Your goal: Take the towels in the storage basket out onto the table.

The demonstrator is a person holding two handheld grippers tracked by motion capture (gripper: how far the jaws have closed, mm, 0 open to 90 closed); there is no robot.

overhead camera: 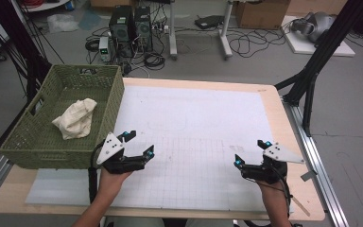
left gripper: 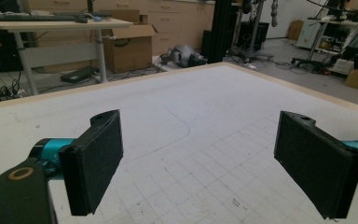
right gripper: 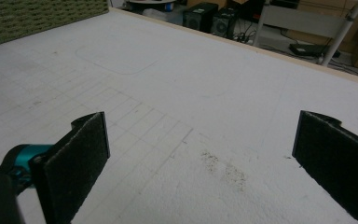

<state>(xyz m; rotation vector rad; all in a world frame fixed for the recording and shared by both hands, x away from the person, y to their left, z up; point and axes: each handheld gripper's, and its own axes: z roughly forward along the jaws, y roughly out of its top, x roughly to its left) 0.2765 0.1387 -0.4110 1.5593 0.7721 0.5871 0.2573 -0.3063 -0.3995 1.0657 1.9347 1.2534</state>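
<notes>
Left gripper [overhead camera: 139, 144]: held low over the near-left part of the mat, right next to the basket's front corner. Jaws spread wide with nothing between them; in the left gripper view you just see bare gridded mat in the gap between the two black pads [left gripper: 93, 168].

Right gripper [overhead camera: 249, 152]: over the near-right part of the mat, well apart from the left one. Also wide open and empty, and the right gripper view shows a little dark speckled smudge [right gripper: 223, 170] on the mat between the pads.

Cloth [overhead camera: 75, 118]: cream-coloured, crumpled into a loose lump, sitting inside the basket toward its middle. Neither gripper is touching it; the left one is the nearer of the two but it's outside the basket wall.

Basket [overhead camera: 52, 150]: green woven one with handle cut-outs, parked on the table's left edge, partly overlapping the mat.

Mat [overhead camera: 203, 118]: white sheet with a faint grid and a rounded outline drawn on it, covering most of the wooden table [overhead camera: 283, 127].

Hands: a forearm comes in from the bottom behind each gripper.
</notes>
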